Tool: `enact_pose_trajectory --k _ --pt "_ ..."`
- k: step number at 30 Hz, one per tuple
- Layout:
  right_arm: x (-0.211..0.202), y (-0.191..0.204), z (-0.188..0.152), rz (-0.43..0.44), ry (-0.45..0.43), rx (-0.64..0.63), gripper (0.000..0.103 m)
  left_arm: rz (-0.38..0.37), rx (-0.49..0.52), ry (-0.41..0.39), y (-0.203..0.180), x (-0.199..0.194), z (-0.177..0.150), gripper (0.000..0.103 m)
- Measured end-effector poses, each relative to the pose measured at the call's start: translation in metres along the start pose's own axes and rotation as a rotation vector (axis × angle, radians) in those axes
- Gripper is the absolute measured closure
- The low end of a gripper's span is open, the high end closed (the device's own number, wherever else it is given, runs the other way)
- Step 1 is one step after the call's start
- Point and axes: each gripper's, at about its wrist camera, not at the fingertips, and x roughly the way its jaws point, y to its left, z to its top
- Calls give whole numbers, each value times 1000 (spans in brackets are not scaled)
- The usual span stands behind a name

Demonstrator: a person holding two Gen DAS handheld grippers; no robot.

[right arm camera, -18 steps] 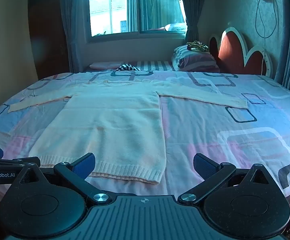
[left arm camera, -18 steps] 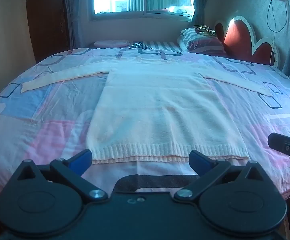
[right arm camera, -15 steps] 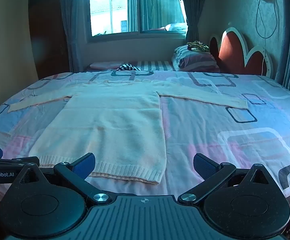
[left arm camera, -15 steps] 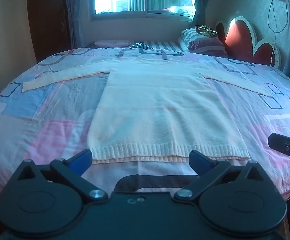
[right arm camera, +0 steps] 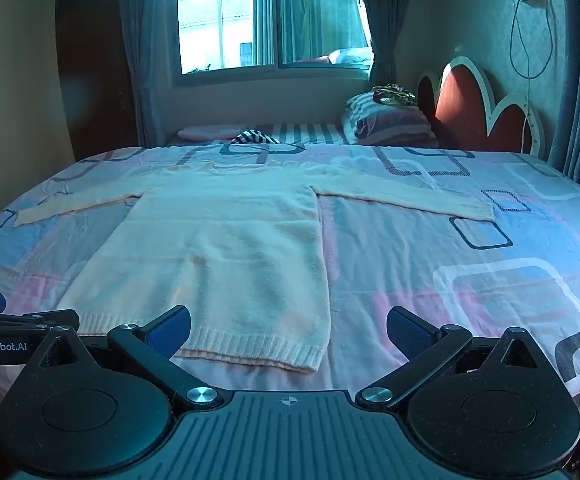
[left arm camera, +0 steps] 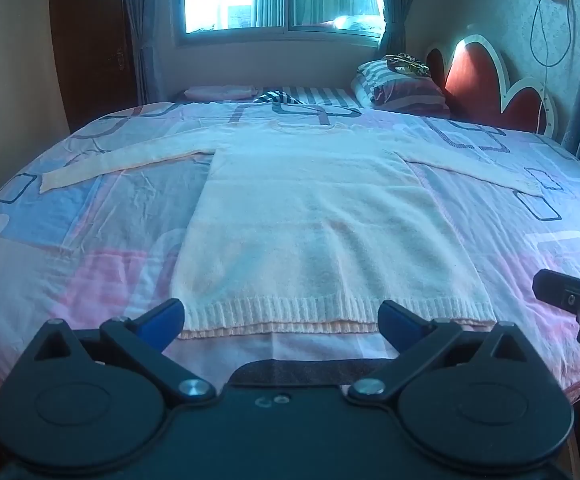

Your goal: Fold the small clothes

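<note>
A cream knit sweater lies flat on the bed, hem toward me, both sleeves spread out to the sides. It also shows in the right wrist view. My left gripper is open and empty, just short of the hem's middle. My right gripper is open and empty, near the hem's right corner. The right gripper's tip shows at the right edge of the left wrist view, and the left gripper's tip shows at the left edge of the right wrist view.
The bed has a pink and blue patterned sheet. Striped pillows and a red headboard are at the far right. A window with curtains is behind. A dark wardrobe stands at far left.
</note>
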Motion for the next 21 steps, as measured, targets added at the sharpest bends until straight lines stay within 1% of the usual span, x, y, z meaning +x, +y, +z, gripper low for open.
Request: enact_pose_trajectory --k 21 --pt "1 5 4 1 -3 -6 0 5 -2 -6 4 0 4 1"
